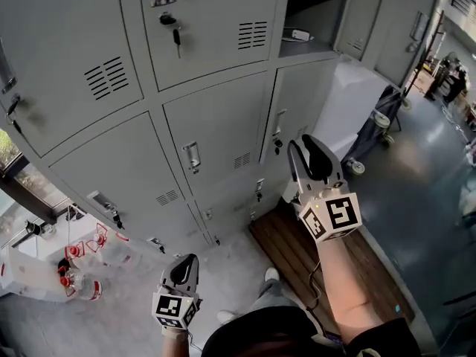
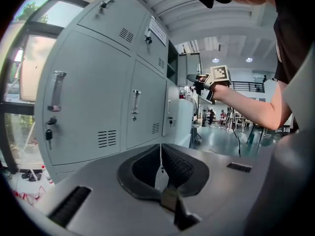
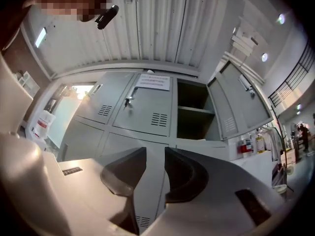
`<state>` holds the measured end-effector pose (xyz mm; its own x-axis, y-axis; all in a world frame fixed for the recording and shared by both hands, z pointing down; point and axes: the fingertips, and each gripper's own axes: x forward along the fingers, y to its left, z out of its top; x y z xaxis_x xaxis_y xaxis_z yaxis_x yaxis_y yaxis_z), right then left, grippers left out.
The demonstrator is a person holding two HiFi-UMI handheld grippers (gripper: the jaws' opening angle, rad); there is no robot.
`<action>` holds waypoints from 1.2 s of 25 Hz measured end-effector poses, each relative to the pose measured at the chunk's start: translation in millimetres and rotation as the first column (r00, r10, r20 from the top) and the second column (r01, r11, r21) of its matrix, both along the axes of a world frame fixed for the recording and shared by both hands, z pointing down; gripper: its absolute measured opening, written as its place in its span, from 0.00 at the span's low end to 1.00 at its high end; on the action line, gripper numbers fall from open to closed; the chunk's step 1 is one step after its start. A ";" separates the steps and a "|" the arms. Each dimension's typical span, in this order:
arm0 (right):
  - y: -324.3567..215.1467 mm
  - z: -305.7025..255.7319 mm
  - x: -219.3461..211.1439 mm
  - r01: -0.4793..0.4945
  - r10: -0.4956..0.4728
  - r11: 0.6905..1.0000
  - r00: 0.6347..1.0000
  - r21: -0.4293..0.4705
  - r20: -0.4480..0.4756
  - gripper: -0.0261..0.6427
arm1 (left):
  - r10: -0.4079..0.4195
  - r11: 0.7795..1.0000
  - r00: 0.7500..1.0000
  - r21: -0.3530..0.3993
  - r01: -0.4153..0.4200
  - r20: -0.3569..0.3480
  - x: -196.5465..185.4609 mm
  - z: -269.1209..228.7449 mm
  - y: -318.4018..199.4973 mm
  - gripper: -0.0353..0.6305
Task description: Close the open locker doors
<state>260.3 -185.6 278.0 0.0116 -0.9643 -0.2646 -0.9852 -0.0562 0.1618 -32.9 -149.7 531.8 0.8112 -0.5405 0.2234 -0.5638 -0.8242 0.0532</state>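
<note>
Up at the upper right of the head view, an open locker door (image 1: 364, 17) is swung out beside its dark shelf space (image 1: 309, 17). The right gripper (image 1: 309, 155) is held up below it, with its jaws a little apart and nothing between them. The left gripper (image 1: 186, 262) is kept low, its jaws pressed together and empty. The door's far edge should be met from behind by the right gripper. It should then be pushed slowly and evenly until it is shut, so it is not bounced back open.

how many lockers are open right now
1: the top locker at the far right, its door swung out to the right. The other lockers in view look shut; more may lie out of frame.
</note>
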 end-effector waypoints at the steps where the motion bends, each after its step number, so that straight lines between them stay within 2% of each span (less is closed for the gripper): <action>1: 3.1 0.6 17.0 -0.013 0.013 1.000 1.000 0.003 0.007 0.23 | 0.017 1.000 1.000 0.002 -0.017 0.000 16.4 -0.5 -2.2 0.09; 4: 9.7 -2.0 48.0 -0.049 0.049 0.999 0.999 0.017 -0.003 0.23 | 0.041 0.999 0.999 -0.011 -0.042 -0.012 45.7 -3.1 -12.3 0.09; 7: 16.9 -5.5 47.9 -0.100 0.100 0.995 0.995 0.028 -0.005 0.23 | 0.100 0.995 0.995 0.004 -0.100 -0.021 46.3 -9.3 -22.0 0.09; 9: 21.8 -10.5 16.8 -0.129 0.129 0.991 0.992 0.040 -0.004 0.23 | 0.135 0.991 0.991 0.019 -0.134 -0.027 17.2 -15.1 -27.3 0.09; 11: 26.3 -16.9 -35.4 -0.153 0.154 0.986 0.988 0.059 -0.009 0.23 | 0.156 0.987 0.987 0.027 -0.155 -0.034 -33.1 -18.4 -33.2 0.09; 13: 30.8 -22.7 -58.4 -0.173 0.174 0.981 0.985 0.089 -0.011 0.23 | 0.171 0.985 0.984 0.041 -0.169 -0.045 -52.9 -20.1 -42.6 0.09; 16: 36.3 -27.7 -30.1 -0.185 0.188 0.974 0.982 0.127 -0.009 0.23 | 0.188 0.980 0.981 0.073 -0.184 -0.055 -18.8 -23.6 -52.6 0.09; 21: 40.1 -37.5 29.5 -0.192 0.195 0.969 0.981 0.156 -0.005 0.26 | 0.170 0.984 0.983 0.072 -0.165 -0.070 39.6 -34.5 -61.0 0.09; 25: 39.0 -46.3 60.0 -0.203 0.204 0.963 0.979 0.176 0.009 0.30 | 0.171 0.983 0.983 0.083 -0.165 -0.061 63.7 -42.3 -71.3 0.09; 30: 36.2 -60.0 73.8 -0.196 0.203 0.957 0.979 0.215 -0.014 0.36 | 0.177 0.980 0.983 0.104 -0.171 -0.051 79.6 -53.7 -94.7 0.09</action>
